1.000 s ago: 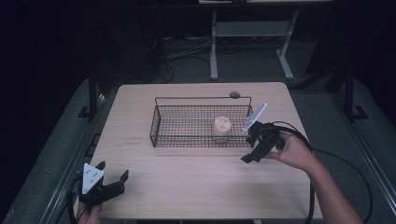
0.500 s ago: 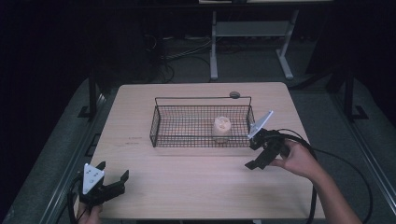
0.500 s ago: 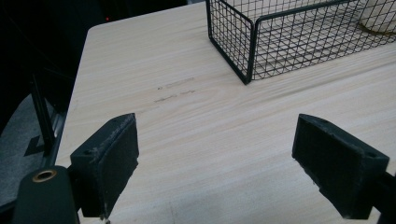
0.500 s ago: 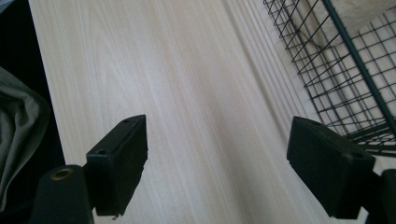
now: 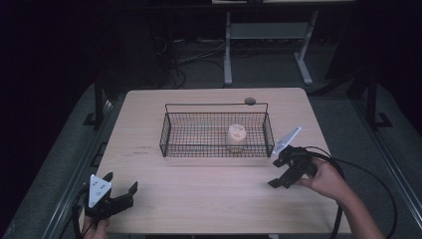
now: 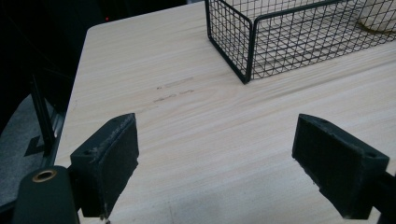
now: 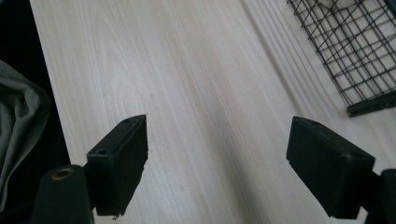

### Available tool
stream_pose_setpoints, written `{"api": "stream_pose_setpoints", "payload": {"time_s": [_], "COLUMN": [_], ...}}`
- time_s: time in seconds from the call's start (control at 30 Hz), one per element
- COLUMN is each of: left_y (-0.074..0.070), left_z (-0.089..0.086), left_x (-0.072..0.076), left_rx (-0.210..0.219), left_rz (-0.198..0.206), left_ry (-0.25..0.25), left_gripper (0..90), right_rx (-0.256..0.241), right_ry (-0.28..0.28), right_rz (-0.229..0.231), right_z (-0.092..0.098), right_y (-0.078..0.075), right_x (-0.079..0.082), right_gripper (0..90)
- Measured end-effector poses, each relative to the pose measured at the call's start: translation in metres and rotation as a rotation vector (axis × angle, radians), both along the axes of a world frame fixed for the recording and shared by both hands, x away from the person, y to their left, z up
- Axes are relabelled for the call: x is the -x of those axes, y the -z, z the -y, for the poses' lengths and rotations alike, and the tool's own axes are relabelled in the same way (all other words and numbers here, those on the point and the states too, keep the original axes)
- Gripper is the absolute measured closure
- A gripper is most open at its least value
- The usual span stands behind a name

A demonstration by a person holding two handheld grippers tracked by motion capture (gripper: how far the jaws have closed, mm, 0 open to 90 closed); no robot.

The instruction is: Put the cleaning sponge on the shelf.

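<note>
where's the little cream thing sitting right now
In the high view the cream object sits inside the wire basket, toward its right end, just beyond and left of the right gripper.

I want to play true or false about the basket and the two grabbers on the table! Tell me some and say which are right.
1. The wire basket has a pale round thing inside it. True.
2. The right gripper is squeezing the pale round thing. False: its jaws are wide open over bare table, outside the basket.
3. The left gripper is open and holds nothing. True.
4. The pale round thing sits at the basket's left end. False: it sits toward the right end.
5. The left gripper is inside the basket. False: it is near the table's front left corner.
</note>
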State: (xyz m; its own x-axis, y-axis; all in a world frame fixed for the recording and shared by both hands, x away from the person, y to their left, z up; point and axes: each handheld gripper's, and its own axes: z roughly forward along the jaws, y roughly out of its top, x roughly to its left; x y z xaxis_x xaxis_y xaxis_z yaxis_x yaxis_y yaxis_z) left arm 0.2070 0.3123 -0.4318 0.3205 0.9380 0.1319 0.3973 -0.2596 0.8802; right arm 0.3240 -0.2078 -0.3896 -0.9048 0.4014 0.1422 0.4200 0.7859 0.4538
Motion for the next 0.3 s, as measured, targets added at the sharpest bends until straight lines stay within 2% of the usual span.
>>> {"api": "stream_pose_setpoints", "payload": {"time_s": [0.17, 0.3], "left_y": [0.0001, 0.0003], "left_z": [0.0008, 0.0021], "left_x": [-0.0001, -0.0012], "left_rx": [-0.002, -0.003], "left_rz": [-0.001, -0.004], "left_ry": [0.000, 0.005], "left_gripper": [13.8, 13.8], "right_rx": [-0.011, -0.016], "right_ry": [0.016, 0.021], "right_rz": [-0.012, -0.002], "right_z": [0.0069, 0.0081], "right_y": [0.0072, 0.0098], "right_x": [0.0049, 0.0096], "right_gripper": [20.0, 19.9]}}
